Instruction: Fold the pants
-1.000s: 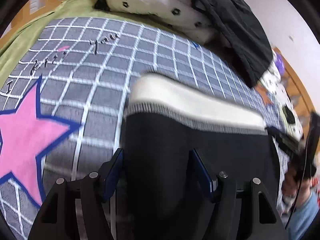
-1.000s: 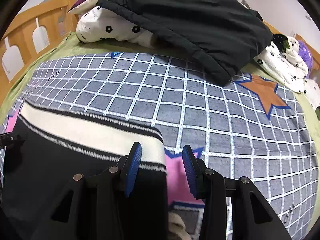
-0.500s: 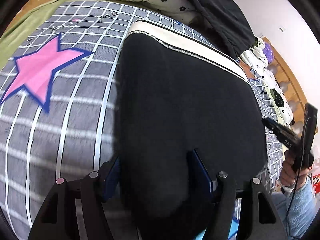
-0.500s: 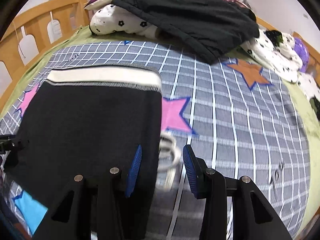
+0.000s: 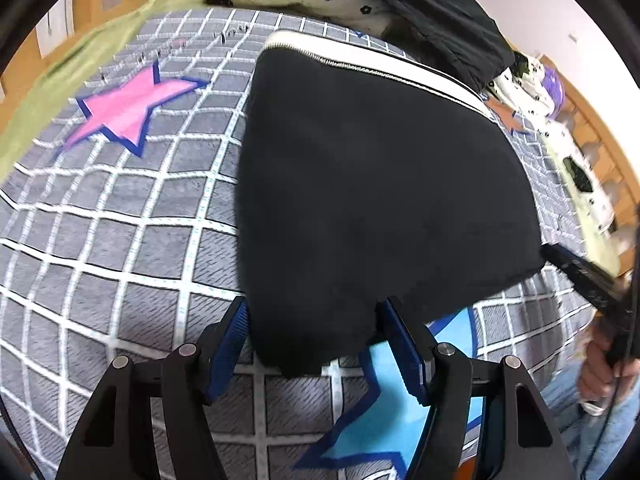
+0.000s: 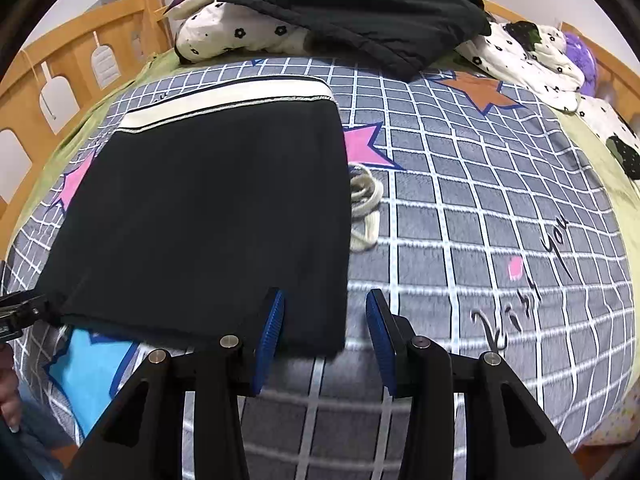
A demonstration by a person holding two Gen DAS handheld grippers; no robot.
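Note:
The black pants (image 5: 372, 184) lie folded flat on the grey checked blanket (image 5: 120, 240), with the cream waistband (image 5: 360, 56) at the far end. They also show in the right wrist view (image 6: 208, 216). My left gripper (image 5: 316, 340) is open, its blue fingers either side of the near left corner of the pants. My right gripper (image 6: 324, 332) is open, its left finger (image 6: 272, 328) over the near right corner. A cream drawstring (image 6: 366, 208) sticks out beside the pants' right edge.
A black jacket (image 6: 360, 8) and white flowered pillows (image 6: 240, 36) are piled at the far end of the bed. A wooden bed rail (image 6: 60, 80) runs along the left. More flowered bedding (image 6: 528, 64) lies far right.
Both grippers have pulled back from the waistband toward the near edge of the pants. The pants now lie flat, and more of the blanket shows.

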